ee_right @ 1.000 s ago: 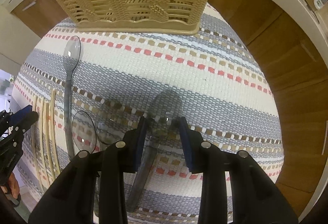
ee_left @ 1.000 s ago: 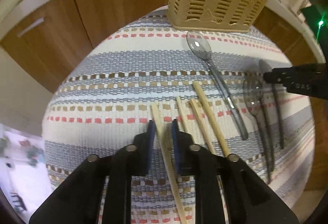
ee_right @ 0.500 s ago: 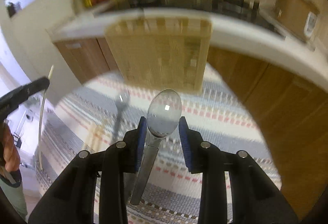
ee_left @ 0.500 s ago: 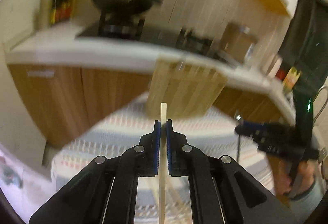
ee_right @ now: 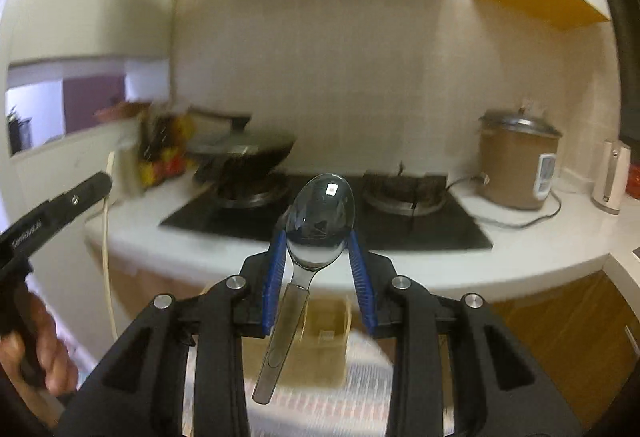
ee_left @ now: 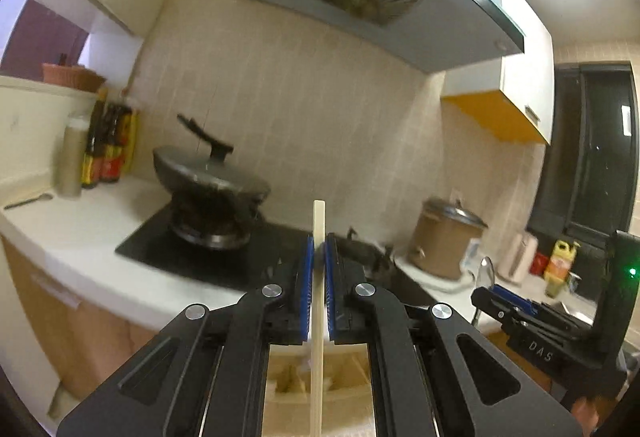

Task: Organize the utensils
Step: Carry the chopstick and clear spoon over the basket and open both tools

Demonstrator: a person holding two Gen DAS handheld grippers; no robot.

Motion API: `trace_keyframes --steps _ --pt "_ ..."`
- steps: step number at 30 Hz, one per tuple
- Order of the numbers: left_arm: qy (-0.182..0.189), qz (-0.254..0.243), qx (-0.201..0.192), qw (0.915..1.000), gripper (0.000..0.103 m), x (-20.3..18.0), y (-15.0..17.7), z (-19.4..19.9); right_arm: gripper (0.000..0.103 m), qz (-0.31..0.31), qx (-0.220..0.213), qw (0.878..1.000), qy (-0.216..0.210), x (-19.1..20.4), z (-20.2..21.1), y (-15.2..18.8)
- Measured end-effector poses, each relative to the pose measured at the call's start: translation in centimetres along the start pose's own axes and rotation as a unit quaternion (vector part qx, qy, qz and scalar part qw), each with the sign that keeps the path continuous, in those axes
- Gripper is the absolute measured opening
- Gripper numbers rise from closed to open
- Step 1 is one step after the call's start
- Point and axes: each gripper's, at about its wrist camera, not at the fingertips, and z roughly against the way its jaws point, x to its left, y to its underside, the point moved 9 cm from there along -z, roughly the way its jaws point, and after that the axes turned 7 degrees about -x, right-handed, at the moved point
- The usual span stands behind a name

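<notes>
My left gripper (ee_left: 319, 251) is shut on a pale wooden chopstick (ee_left: 319, 221) that stands upright between the blue pads, its lower end hanging over the beige basket (ee_left: 280, 377) below. My right gripper (ee_right: 319, 241) is shut on a grey translucent spoon (ee_right: 322, 215), bowl up and handle hanging down over the basket (ee_right: 324, 353). The right gripper also shows in the left wrist view (ee_left: 486, 303) with the spoon tip above it. The left gripper shows at the left of the right wrist view (ee_right: 100, 183) with the chopstick (ee_right: 106, 237).
Both grippers are raised and look at the kitchen counter (ee_left: 80, 237). A hob with a lidded wok (ee_left: 212, 177), bottles (ee_left: 108, 149) and a rice cooker (ee_right: 518, 165) stand there. The striped mat (ee_right: 320, 409) lies below, blurred.
Both grippers closed on their utensils, lifted them off the striped mat and tilted upward. The view went from the mat to the kitchen wall, with the basket now under the fingers.
</notes>
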Motion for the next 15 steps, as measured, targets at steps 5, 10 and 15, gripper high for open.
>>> trace_keyframes --steps 5,10,15 --pt "-0.005 0.006 -0.026 0.9996 0.003 0.4 0.2 -4.1 0.029 0.007 -0.028 0.999 0.043 -0.9 -4.1 1.0" --pt "-0.009 0.033 -0.039 0.9987 0.004 2.1 1.1 -7.2 0.029 0.026 -0.037 0.996 0.079 -2.0 -6.5 2.9" --pt "-0.035 0.025 -0.043 0.9981 0.004 3.3 3.2 -8.8 0.029 0.042 -0.024 0.995 0.09 -2.4 -7.9 5.0"
